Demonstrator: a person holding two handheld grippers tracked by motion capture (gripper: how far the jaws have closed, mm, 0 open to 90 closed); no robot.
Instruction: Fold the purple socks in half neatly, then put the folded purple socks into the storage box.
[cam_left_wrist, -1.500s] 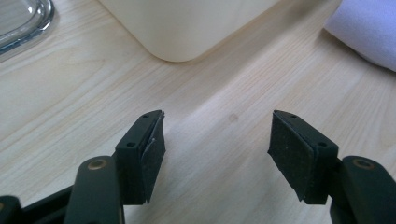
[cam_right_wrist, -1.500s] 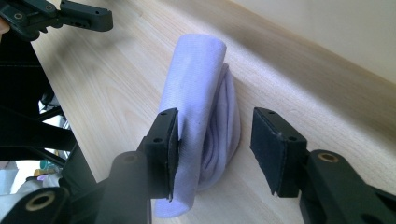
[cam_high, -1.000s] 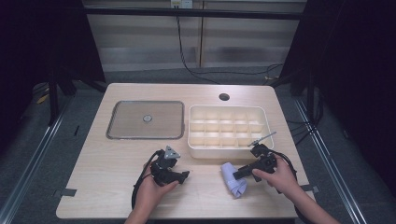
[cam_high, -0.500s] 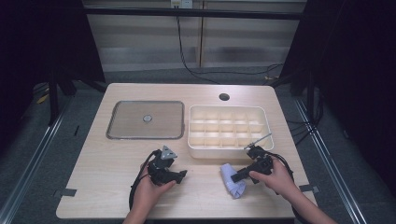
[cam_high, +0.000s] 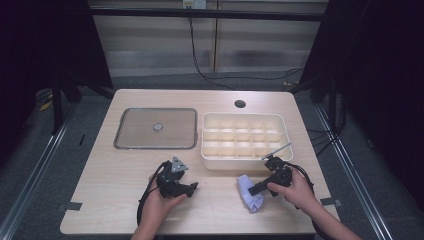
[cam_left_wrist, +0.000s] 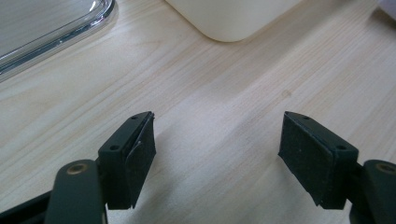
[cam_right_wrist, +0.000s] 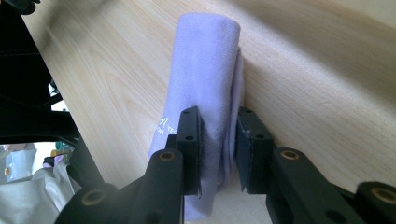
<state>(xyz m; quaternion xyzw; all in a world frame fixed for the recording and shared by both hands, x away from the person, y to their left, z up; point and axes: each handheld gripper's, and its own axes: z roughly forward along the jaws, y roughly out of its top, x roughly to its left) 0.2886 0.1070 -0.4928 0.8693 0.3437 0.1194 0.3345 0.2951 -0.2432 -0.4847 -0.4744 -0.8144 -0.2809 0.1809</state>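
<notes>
A rolled lavender cloth (cam_high: 250, 195) lies on the wooden table in front of the cream compartment tray (cam_high: 242, 163). My right gripper (cam_high: 253, 189) reaches it from the right. In the right gripper view its jaws have just been closing, and both pads press the cloth (cam_right_wrist: 205, 88) from either side, so the right gripper (cam_right_wrist: 218, 119) is shut on it. My left gripper (cam_high: 194, 187) rests low over bare table to the left of the cloth. Its jaws have just been opening, and the left gripper (cam_left_wrist: 217, 135) stands open with only wood between the pads.
A clear flat lid (cam_high: 135, 131) with a small centre knob lies at the back left, its rim (cam_left_wrist: 56, 39) near my left gripper. The tray's corner (cam_left_wrist: 229, 18) is just ahead of it. A round cable hole (cam_high: 240, 104) sits near the far edge.
The right gripper's jaws have narrowed onto the lavender cloth. The left hand has shifted only slightly; the right hand stays where it was.
</notes>
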